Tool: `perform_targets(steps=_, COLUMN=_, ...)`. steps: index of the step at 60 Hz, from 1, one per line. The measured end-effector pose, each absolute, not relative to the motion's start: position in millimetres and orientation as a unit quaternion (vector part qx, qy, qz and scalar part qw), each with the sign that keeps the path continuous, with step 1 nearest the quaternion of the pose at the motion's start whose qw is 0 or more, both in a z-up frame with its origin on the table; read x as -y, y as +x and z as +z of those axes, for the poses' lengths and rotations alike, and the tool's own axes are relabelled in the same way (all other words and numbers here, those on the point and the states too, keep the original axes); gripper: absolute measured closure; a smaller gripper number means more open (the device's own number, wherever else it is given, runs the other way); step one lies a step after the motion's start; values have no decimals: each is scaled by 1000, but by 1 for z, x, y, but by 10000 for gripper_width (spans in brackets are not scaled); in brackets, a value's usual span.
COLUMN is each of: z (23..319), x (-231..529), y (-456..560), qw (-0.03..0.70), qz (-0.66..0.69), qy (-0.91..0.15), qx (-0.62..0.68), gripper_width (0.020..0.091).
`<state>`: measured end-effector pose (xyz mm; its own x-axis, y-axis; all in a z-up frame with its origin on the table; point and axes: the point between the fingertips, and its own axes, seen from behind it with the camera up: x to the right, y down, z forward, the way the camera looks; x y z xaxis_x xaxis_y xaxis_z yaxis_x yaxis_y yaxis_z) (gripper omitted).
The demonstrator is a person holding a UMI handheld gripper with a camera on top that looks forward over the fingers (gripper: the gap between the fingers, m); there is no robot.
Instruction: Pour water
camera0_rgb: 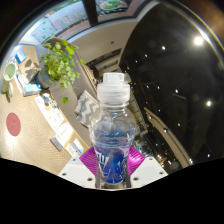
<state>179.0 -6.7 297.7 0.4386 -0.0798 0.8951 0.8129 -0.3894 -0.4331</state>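
Note:
A clear plastic water bottle (112, 125) with a white cap and a blue label stands upright between my fingers, lifted well above the room. My gripper (112, 163) is shut on the bottle, its purple pads (91, 159) pressing on the label from both sides. The bottle holds water up to about its shoulder. The cap is on. The bottle's base is hidden below the fingers.
A leafy green plant (60, 60) stands on a white surface off to the left of the bottle. A wooden floor or table with a red round patch (13, 124) lies lower left. A dark ceiling with spot lights (185, 70) fills the right side.

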Motion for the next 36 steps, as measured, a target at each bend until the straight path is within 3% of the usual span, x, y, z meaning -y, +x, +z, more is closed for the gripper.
perform_targets(steps=7, z=285, x=-14, y=75, qw=442, qz=-502, qy=-640, qx=379, gripper_width=764)
perform_targets(steps=19, z=235, x=-43, y=-57, qw=343, qz=-584, qy=-496, qx=543, gripper_width=764)
perform_targets(steps=27, z=198, x=-56, y=-94, qw=244, qz=-619, qy=-428, qx=612, gripper_width=760)
perform_targets(steps=36, z=184, x=-58, y=-111, qw=206, qz=-621, qy=-402, qx=640, gripper_width=760)
